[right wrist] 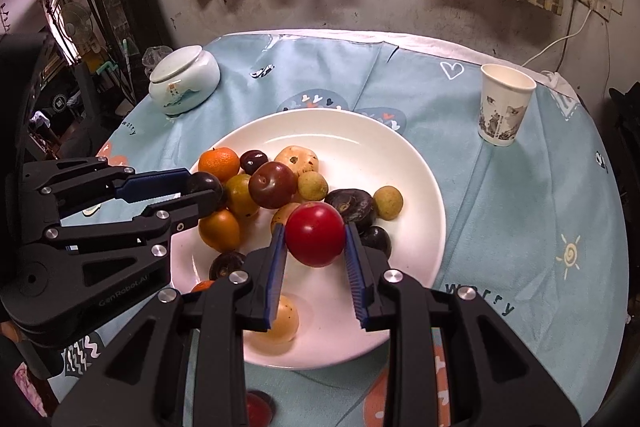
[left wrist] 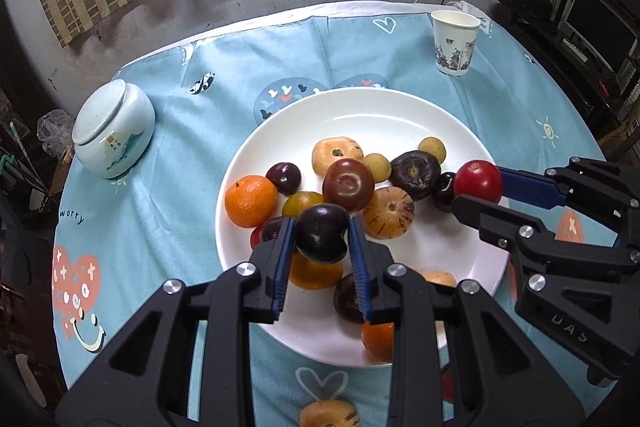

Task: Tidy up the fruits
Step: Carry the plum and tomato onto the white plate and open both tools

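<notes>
1. My left wrist view shows a striped tan fruit (left wrist: 327,414) lying on the blue tablecloth (left wrist: 168,155) below the white plate (left wrist: 360,107), near edge. My right wrist view does not show it. That view shows a red fruit (right wrist: 259,411) on the cloth between my fingers' bases instead.
2. My right wrist view shows a pale yellow fruit (right wrist: 285,319) on the plate (right wrist: 400,155) under my right gripper (right wrist: 316,239). In the left view only a sliver of it shows.
3. My left gripper (left wrist: 321,231) is clamped on a dark plum (left wrist: 321,233), blue pads pressing both sides. Jaws nearly closed, just plum-width apart.
4. The right gripper is clamped on a red plum (right wrist: 315,234), pads on both its sides too.
5. Both held plums hang over the plate, above the fruit pile. The dark plum sits over an orange fruit (left wrist: 316,273), at the pile's side nearest me. The red plum sits at the pile's right side.
6. The dark plum looks lumpy, dented on its lower right; long axis roughly across my fingers. The red plum is near round, no clear long axis. Its stem dimple faces up and away from me in the left view (left wrist: 478,181).
7. Ahead of the tools: lidded ceramic jar (left wrist: 114,131) far left, paper cup (left wrist: 456,43) far right, both on the cloth, well apart from the plate.
</notes>
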A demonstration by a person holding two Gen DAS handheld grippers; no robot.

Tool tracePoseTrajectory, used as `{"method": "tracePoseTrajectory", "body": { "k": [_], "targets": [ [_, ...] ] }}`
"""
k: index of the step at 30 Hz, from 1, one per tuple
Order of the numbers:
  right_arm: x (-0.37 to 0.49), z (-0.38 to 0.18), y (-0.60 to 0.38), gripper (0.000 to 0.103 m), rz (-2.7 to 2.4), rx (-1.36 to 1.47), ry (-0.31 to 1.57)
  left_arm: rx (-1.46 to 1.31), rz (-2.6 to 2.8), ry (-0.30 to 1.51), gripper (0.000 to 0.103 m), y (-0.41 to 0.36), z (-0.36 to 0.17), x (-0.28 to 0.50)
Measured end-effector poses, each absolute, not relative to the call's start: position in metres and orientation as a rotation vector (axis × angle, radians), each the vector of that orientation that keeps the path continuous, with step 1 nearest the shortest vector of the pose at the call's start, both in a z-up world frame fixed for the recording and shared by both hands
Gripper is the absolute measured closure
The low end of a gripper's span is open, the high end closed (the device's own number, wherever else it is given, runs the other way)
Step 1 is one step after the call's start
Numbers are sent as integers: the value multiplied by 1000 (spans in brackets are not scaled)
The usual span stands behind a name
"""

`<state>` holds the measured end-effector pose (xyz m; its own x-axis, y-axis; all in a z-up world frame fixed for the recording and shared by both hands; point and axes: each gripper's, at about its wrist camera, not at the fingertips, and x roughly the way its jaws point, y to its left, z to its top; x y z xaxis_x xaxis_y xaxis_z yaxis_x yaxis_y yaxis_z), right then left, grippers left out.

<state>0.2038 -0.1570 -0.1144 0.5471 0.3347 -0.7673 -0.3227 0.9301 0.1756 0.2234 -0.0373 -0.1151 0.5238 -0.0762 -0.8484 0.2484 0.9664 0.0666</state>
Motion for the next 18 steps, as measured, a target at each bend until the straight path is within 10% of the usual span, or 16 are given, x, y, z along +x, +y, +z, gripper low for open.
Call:
{"method": "tracePoseTrajectory", "body": {
  "k": [15,18],
  "targets": [
    [215,-121,-152,74,394,6,930,212,-180,1004,74,-43,-121,232],
    [216,-122,-150,66,366,-24,962,235,-143,970,48,-43,-116,229]
  ]
}}
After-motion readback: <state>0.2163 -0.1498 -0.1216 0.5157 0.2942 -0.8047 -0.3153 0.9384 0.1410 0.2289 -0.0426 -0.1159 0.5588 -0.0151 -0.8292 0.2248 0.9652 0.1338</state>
